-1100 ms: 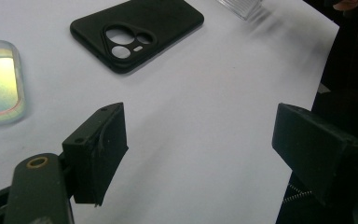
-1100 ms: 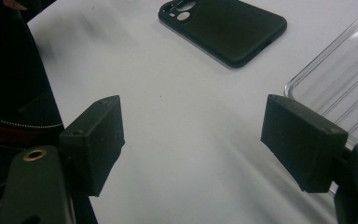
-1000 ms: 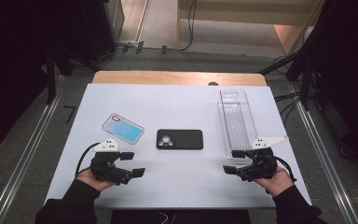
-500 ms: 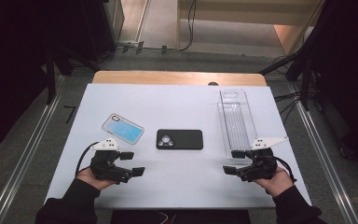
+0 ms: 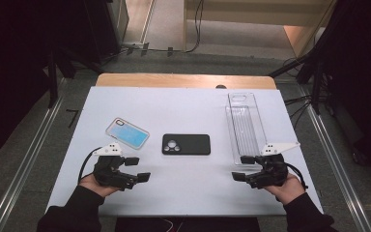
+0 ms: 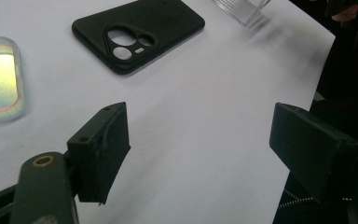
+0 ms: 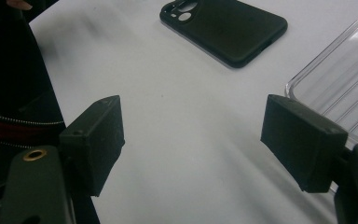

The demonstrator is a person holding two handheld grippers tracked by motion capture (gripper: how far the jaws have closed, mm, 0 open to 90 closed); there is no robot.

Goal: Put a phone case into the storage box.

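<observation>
On the white rectangular table (image 5: pixel 188 183) a matte black rubbery phone case (image 5: pixel 186 144) lies flat near the centre, camera cutout turned up. The left gripper (image 5: pixel 141 169) rests at about seven o'clock from that case, well apart from it, jaws pointing across the table toward three o'clock. In the left gripper view the jaws stand wide with only bare tabletop between them, and they have just drawn in a little; the black case (image 6: pixel 140 35) lies beyond the left fingertip (image 6: pixel 103 140), toward eleven o'clock, touching neither finger.

The right gripper (image 5: pixel 241 168) sits at about five o'clock from the case, jaws pointing back toward nine o'clock (so the two grippers face each other). Its jaws are likewise spread wide and hold nothing; in the right gripper view the case (image 7: pixel 226 29) lies ahead at about twelve o'clock, clear of the fingertips (image 7: pixel 95 140).

A translucent phone case with a blue iridescent back (image 5: pixel 127 133) lies at nine o'clock from the black one, near it but apart. A long clear ribbed plastic tray (image 5: pixel 245 126) lies at three o'clock, its near end just beside the right gripper.
</observation>
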